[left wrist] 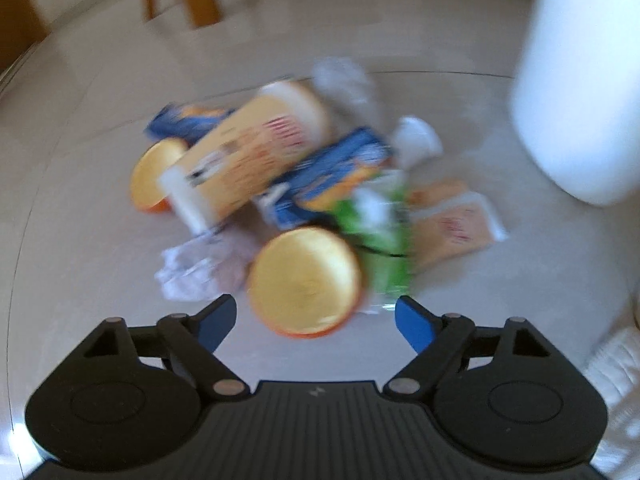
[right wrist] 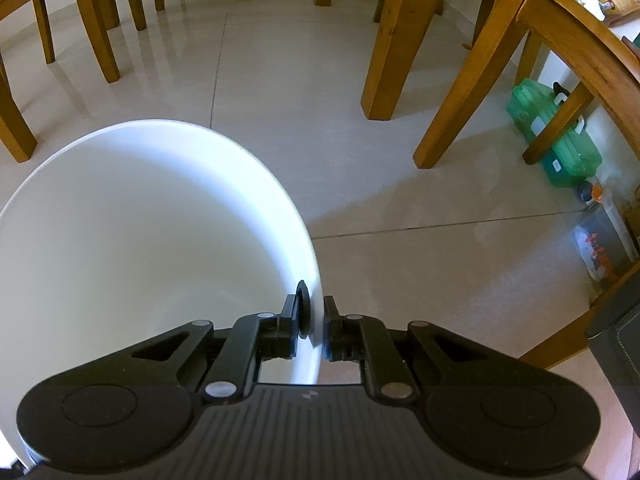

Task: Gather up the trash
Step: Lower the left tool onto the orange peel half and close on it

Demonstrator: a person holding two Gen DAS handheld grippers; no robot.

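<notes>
A blurred heap of trash lies on the tiled floor in the left wrist view: an orange lid (left wrist: 306, 282) nearest, a second orange lid (left wrist: 154, 176) at the left, a yellow packet (left wrist: 252, 150), a blue packet (left wrist: 336, 172), a green wrapper (left wrist: 380, 240) and crumpled paper (left wrist: 196, 268). My left gripper (left wrist: 316, 322) is open just short of the near lid, holding nothing. A white bin (left wrist: 580, 92) stands to the right of the heap. In the right wrist view my right gripper (right wrist: 314, 324) is shut on the rim of the white bin (right wrist: 152, 240), whose inside looks bare.
Wooden chair and table legs (right wrist: 392, 40) stand on the floor beyond the bin. A green plastic container (right wrist: 556, 132) and other items sit under the table at the right. A white cloth (left wrist: 616, 372) shows at the right edge of the left wrist view.
</notes>
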